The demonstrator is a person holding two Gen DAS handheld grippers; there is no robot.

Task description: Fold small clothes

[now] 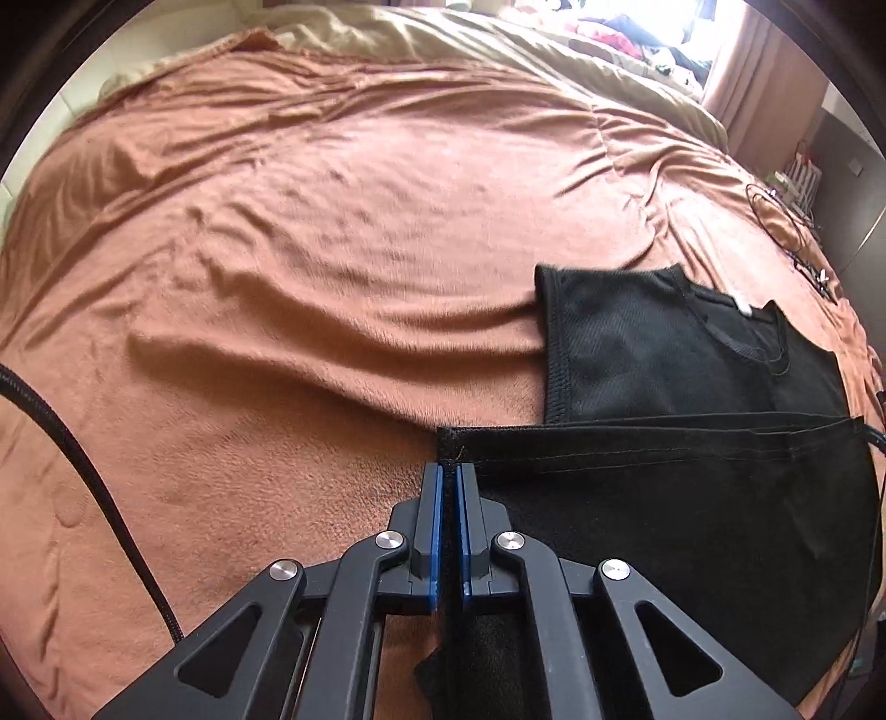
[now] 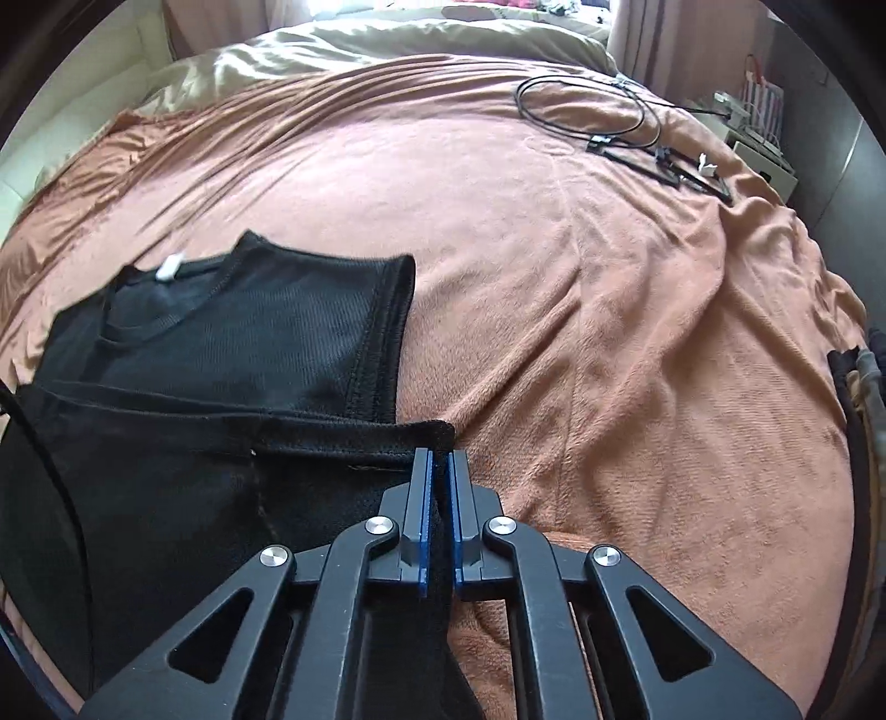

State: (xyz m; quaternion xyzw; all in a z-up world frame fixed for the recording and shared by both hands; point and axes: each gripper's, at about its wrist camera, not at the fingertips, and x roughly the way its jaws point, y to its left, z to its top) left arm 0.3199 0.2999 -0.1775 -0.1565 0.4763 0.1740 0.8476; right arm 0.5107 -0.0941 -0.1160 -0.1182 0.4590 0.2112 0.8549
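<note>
A black sleeveless top (image 1: 664,354) lies on the orange-brown blanket (image 1: 304,249), its neckline and white label at the far end. Its near hem is lifted and doubled over toward the neckline. My left gripper (image 1: 448,471) is shut on the hem's left corner, and black cloth shows between the blue pads. In the right wrist view the same top (image 2: 232,332) lies to the left. My right gripper (image 2: 440,457) is shut on the hem's right corner, with cloth pinched between its pads.
Black cables (image 2: 609,122) and small clips lie on the blanket at the far right. A beige duvet (image 2: 387,39) is bunched at the far end of the bed. A bedside unit (image 2: 758,149) stands to the right. A black cord (image 1: 83,471) crosses the left wrist view.
</note>
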